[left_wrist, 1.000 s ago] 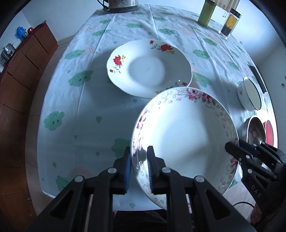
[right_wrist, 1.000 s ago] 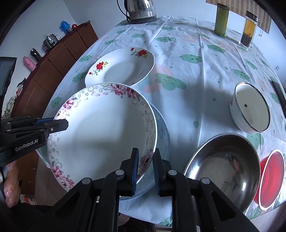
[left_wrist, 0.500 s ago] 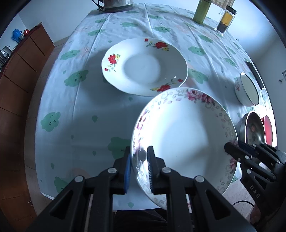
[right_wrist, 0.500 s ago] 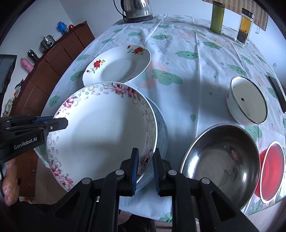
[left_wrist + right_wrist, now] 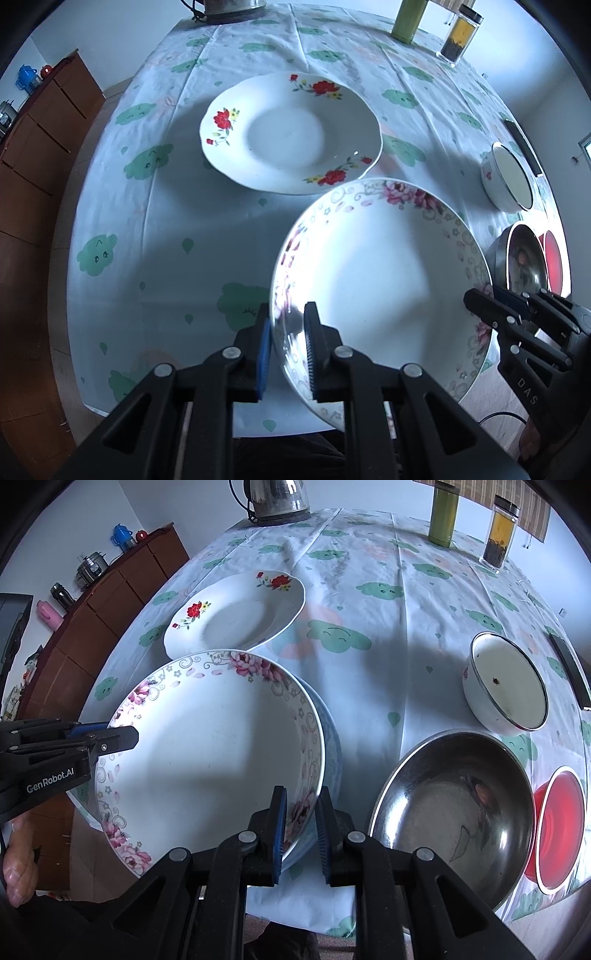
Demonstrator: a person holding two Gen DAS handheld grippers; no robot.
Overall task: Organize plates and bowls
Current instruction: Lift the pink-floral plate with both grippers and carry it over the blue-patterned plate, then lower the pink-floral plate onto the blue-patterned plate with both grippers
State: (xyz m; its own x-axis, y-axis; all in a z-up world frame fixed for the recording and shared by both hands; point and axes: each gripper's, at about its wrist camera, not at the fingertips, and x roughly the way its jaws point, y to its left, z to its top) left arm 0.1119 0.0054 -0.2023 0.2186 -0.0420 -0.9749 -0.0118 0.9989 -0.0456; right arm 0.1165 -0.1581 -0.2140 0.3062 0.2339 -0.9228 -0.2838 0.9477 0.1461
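Two grippers pinch one pink-flowered plate, held raised above the near table edge: the left gripper is clamped on its left rim, the right gripper on its near right rim. A blue plate lies just underneath. The carry step seems in hand; next, the plate is probably to be lowered onto the red-flowered plate farther back, level and centred.

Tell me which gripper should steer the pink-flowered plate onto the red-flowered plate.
Left, probably. The left gripper clamps the pink-flowered plate on the rim nearer the red-flowered plate. The right gripper holds the opposite rim, beside the steel bowl.
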